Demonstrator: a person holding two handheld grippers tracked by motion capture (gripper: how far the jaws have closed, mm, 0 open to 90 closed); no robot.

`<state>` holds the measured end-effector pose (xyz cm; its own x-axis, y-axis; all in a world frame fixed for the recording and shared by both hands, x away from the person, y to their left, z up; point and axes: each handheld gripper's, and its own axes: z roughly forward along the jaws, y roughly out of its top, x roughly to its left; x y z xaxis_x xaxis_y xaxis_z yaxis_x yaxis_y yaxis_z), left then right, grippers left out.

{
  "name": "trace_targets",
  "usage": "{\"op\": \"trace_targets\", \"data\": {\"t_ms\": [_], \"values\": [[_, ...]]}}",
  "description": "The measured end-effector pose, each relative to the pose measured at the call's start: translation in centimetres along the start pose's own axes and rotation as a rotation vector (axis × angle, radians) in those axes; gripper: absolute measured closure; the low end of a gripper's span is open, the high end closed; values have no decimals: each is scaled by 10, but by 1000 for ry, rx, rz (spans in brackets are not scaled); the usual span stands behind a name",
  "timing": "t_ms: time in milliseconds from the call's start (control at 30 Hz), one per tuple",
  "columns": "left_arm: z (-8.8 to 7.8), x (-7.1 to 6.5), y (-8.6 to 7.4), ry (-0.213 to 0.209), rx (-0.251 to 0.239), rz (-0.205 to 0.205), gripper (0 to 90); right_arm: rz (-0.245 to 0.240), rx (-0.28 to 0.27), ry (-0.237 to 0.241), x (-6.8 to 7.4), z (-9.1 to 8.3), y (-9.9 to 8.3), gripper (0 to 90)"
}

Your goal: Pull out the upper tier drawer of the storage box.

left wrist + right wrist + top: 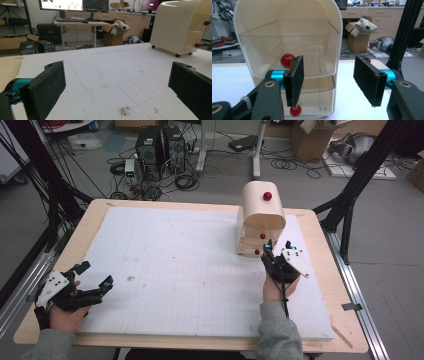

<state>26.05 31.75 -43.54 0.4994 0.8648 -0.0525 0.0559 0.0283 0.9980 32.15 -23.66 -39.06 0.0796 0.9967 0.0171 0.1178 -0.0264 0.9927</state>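
Jaws of the right gripper (279, 251) stand spread apart with nothing between them, held by the right hand (276, 287) just in front of a cream drawer cabinet (261, 217) with an arched top and red knobs. In the right gripper view, the upper drawer knob (287, 60) sits just behind the left pad, and the lower knob (295, 110) shows below it; both clear drawers look closed. No readable writing shows on the cabinet or grippers. The left gripper (95, 276), held in the left hand (67, 316) at the near left corner, is also spread wide and empty, well apart from the cabinet. Between them the white foam board (175, 270), faintly gridded and marked by a small dark smudge (131, 278), lies bare, with wooden table (320, 227) edge showing around it.
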Motion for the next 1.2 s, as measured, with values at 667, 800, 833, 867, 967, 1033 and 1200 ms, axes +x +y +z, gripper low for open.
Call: {"op": "trace_targets", "data": {"t_ms": [667,800,833,867,967,1033,1200], "values": [[1,1,0,-7,-3,-9,17,-30,8,12,41,2,-1,407],[1,1,0,-6,-2,-9,17,-32,7,17,44,2,-1,406],[2,1,0,-7,-3,-9,17,-34,6,17,44,2,-1,407],[2,1,0,-7,-3,-9,17,-26,8,17,44,2,-1,407],[2,0,0,-8,-3,-11,17,-31,9,15,45,2,-1,407],[2,0,0,-9,-2,-8,17,-28,12,21,45,3,-1,407],[3,0,0,-10,1,-10,17,-35,10,22,45,7,-1,408]]}}
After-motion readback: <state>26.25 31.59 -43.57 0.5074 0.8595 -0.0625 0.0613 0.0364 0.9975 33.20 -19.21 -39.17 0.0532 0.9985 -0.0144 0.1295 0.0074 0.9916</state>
